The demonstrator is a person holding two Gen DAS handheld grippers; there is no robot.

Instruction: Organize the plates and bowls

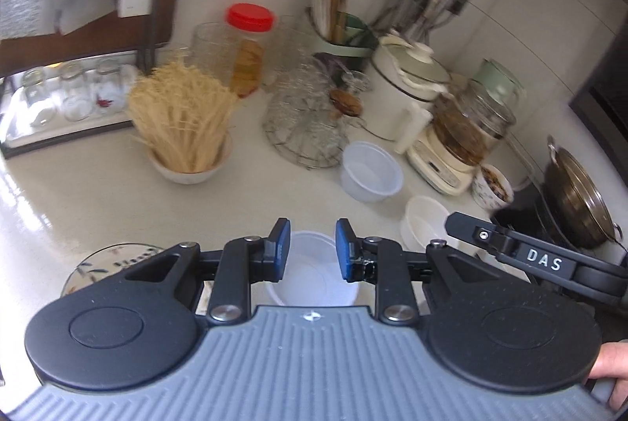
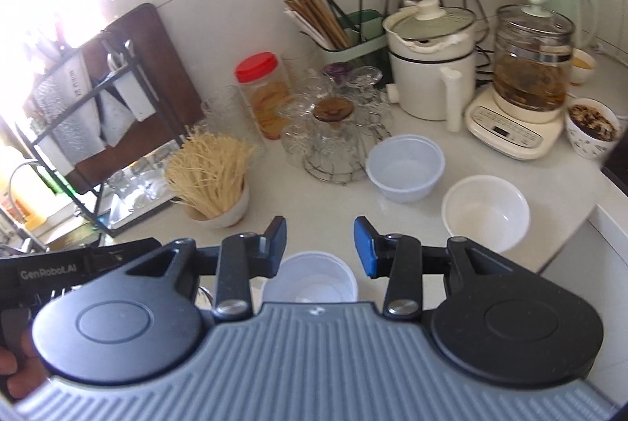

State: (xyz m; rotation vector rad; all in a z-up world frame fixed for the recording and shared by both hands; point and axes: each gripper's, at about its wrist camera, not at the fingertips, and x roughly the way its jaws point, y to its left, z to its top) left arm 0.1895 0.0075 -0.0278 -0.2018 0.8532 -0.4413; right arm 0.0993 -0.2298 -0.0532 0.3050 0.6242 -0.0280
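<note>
Your left gripper (image 1: 312,248) hangs over the white counter (image 1: 98,193) with its blue pads parted and nothing pinched between them. A clear plastic bowl (image 1: 314,276) sits on the counter right below that gap, pads not touching it as far as the view shows. Your right gripper (image 2: 320,244) is the same story: jaws apart, wider than the left, empty, with the same clear plastic bowl (image 2: 310,279) under and just behind the gap.

Task items on the counter:
- second clear plastic bowl (image 2: 404,168), upright, just beside the wire rack of glassware (image 2: 333,142); in the left view it is at (image 1: 371,172).
- white bowl (image 2: 484,211), upright, near the counter edge, just right of the second clear bowl; seen at (image 1: 426,221) with the right gripper's arm in front of it.
- patterned glass plate (image 1: 106,264), flat on the counter, partly hidden behind your left gripper body.
- small white bowl (image 2: 225,211) stuffed with straw-coloured strands (image 2: 210,166), left of the rack.

Background clutter at the wall: red-lidded jar (image 2: 263,91), chopstick holder (image 2: 349,36), white pot with lid (image 2: 429,68), glass kettle on its base (image 2: 530,75), patterned cup with dark contents (image 2: 592,130). A tray of jars (image 1: 66,99) sits far left under a black rack. A dark wok (image 1: 581,201) sits at the right edge of the left view.

Part of a hand (image 1: 610,374) shows at the lower right of the left view.
</note>
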